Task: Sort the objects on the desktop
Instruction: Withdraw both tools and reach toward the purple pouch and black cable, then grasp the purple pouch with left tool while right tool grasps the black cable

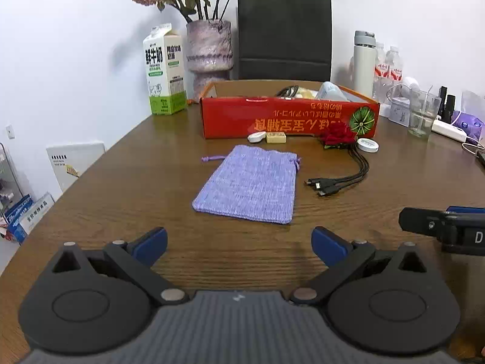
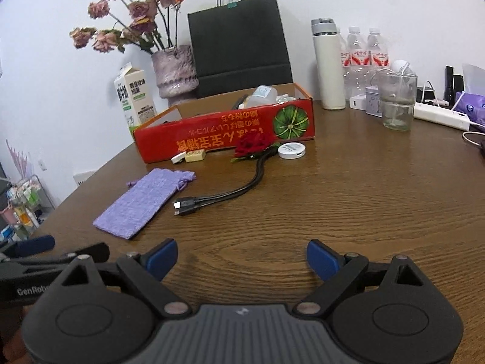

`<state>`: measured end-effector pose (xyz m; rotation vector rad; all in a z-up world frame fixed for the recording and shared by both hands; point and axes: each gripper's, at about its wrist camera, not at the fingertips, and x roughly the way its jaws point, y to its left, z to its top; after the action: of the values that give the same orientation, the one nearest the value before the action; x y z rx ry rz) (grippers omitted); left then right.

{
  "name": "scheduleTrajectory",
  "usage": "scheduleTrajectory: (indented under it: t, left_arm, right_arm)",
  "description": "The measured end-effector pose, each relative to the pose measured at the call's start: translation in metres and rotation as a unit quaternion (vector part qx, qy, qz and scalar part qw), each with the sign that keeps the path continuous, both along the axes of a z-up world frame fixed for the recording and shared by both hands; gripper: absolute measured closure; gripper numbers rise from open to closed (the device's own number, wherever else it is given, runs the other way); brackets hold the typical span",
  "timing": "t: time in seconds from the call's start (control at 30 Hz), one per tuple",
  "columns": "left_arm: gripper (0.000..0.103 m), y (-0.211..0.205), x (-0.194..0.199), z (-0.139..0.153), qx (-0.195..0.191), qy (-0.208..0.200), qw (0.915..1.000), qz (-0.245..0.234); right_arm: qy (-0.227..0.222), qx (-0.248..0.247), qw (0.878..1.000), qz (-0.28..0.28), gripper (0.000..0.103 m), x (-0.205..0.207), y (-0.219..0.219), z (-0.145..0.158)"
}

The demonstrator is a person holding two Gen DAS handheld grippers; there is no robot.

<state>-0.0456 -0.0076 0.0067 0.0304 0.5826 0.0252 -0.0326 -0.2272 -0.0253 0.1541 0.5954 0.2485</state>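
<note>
A purple woven pouch [image 1: 250, 183] [image 2: 142, 201] lies flat on the wooden table. Right of it lies a black multi-plug cable [image 1: 342, 179] [image 2: 218, 197] running to a red fabric rose [image 1: 338, 135] [image 2: 253, 148]. A white round case [image 1: 367, 145] [image 2: 292, 150], a tan block [image 1: 276, 137] [image 2: 195, 155] and a small white piece [image 1: 256, 136] [image 2: 178, 158] sit against a red open box [image 1: 288, 116] [image 2: 224, 130] holding several items. My left gripper [image 1: 239, 244] is open and empty, near the pouch's near edge. My right gripper [image 2: 242, 259] is open and empty over bare wood.
At the back stand a milk carton [image 1: 165, 69], a vase of dried flowers [image 1: 209, 48], a black paper bag [image 1: 283, 35], a white flask [image 2: 329, 66], water bottles [image 2: 366, 51], a glass [image 2: 397, 103] and a power strip [image 2: 441, 116]. The table edge curves at left.
</note>
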Motion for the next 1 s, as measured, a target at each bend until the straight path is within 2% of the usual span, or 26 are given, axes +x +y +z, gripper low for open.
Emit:
scheduleTrajectory:
  t: [0.2,0.3,0.43,0.53,0.63,0.7,0.77,0.83,0.87,0.93,1.0]
  left_arm:
    - [0.0,0.007,0.005,-0.003,-0.025,0.018,0.9995,0.006]
    - [0.0,0.013,0.017,-0.003,-0.043,0.046,0.9979,-0.01]
    - [0.0,0.004,0.044,0.008,0.009,0.029,0.9989,-0.035]
    - [0.0,-0.002,0.083,0.014,0.025,0.039,0.997,-0.061]
    - [0.0,-0.008,0.12,0.012,0.04,0.038,0.9959,-0.071]
    - [0.0,-0.007,0.14,0.007,0.021,0.043,0.9949,-0.089]
    - [0.0,-0.005,0.153,-0.001,-0.003,0.068,0.9923,-0.104]
    - [0.0,-0.008,0.156,-0.008,-0.006,0.084,0.9896,-0.117]
    - [0.0,-0.012,0.155,-0.013,0.009,0.09,0.9892,-0.115]
    - [0.0,-0.012,0.153,-0.016,0.012,0.083,0.9907,-0.107]
    - [0.01,-0.008,0.153,-0.015,0.0,0.09,0.9913,-0.096]
  right_arm:
    - [0.002,-0.003,1.0,0.004,0.011,0.001,0.001,0.0]
    - [0.001,0.0,1.0,0.006,0.016,0.0,0.0,0.0]
    - [0.01,-0.005,1.0,0.028,0.025,0.006,0.003,0.0]
    - [0.015,-0.018,0.999,0.033,0.045,0.026,0.006,0.006]
    - [-0.009,-0.038,0.999,0.02,0.046,0.053,0.008,0.019]
    - [-0.006,-0.038,0.999,0.02,0.048,0.077,0.01,0.021]
    - [0.006,-0.042,0.999,0.023,0.052,0.105,0.015,0.019]
    - [0.015,-0.055,0.998,0.016,0.053,0.125,0.02,0.015]
    - [0.019,-0.06,0.998,0.015,0.054,0.131,0.023,0.013]
    - [0.027,-0.053,0.998,0.017,0.054,0.144,0.024,0.009]
    - [0.036,-0.053,0.998,0.021,0.055,0.154,0.028,0.004]
